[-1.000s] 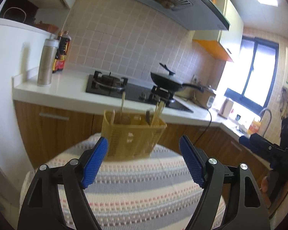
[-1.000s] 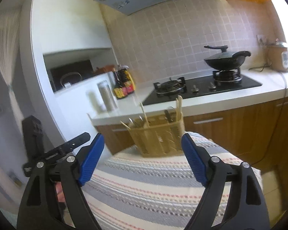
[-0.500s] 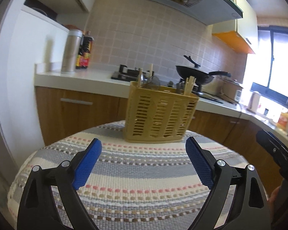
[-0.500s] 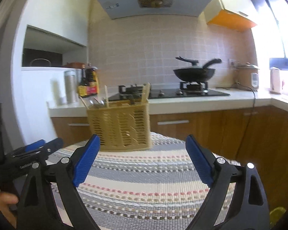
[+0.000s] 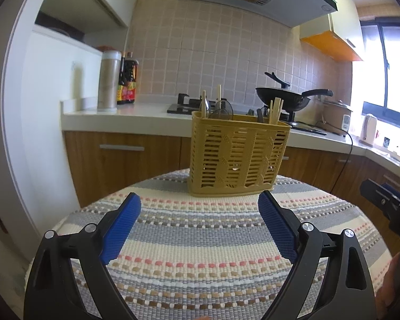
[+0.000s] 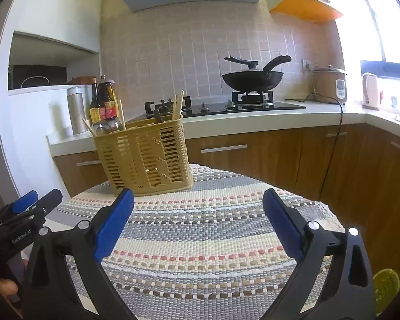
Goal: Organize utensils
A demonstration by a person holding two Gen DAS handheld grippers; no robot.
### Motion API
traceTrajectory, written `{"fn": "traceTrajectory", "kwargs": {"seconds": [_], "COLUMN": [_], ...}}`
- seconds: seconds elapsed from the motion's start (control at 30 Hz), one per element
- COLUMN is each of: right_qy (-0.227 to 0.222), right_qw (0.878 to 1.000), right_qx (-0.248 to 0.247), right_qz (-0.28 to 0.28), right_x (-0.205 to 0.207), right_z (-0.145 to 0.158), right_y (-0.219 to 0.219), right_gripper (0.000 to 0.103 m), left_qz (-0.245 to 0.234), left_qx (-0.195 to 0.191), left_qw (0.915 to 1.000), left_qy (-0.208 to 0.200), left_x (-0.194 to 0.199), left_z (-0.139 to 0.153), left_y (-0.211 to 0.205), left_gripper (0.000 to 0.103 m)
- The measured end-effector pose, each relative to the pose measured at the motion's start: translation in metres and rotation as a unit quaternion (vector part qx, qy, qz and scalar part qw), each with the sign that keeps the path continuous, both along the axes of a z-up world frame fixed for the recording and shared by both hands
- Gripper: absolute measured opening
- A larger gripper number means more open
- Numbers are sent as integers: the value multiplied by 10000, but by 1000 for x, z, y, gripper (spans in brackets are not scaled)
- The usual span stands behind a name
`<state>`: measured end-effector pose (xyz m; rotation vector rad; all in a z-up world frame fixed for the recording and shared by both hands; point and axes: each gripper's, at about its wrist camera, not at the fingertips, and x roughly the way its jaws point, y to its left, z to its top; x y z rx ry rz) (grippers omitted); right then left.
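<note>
A yellow slotted utensil basket stands upright on a striped woven cloth over a round table; it also shows in the right wrist view. Chopsticks and spoons stick out of its top. My left gripper is open and empty, just short of the basket. My right gripper is open and empty, to the right of the basket and nearer than it. Each gripper shows at the edge of the other's view.
Behind the table runs a kitchen counter with a gas hob and a black wok, a steel flask, sauce bottles and a rice cooker. Wooden cabinet doors stand below.
Both grippers have dropped lower and levelled out, so the basket now shows side-on instead of from above. Both stay open and empty.
</note>
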<state>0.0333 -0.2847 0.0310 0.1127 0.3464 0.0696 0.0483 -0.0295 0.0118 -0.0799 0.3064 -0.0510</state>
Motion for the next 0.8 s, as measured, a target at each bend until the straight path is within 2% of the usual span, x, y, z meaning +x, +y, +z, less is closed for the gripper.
{"fn": "traceTrajectory", "kwargs": {"seconds": [0.27, 0.53, 0.8], "right_qy": [-37, 50, 41], "right_qw": [9999, 10000, 9999], "right_qx": [-125, -12, -113], "right_qz": [-14, -14, 6], "right_x": [-2, 0, 2], "right_z": [0, 0, -1], "right_y": [4, 1, 4], "right_gripper": [93, 94, 94], "left_qz": [122, 71, 9], "left_qx": [328, 330, 229], "left_qw": [9994, 9994, 9997], "left_qy": [-75, -28, 8], "left_x": [-4, -4, -3], "left_z": [0, 0, 0], "left_y": [-9, -10, -8], "left_gripper": [88, 89, 89]}}
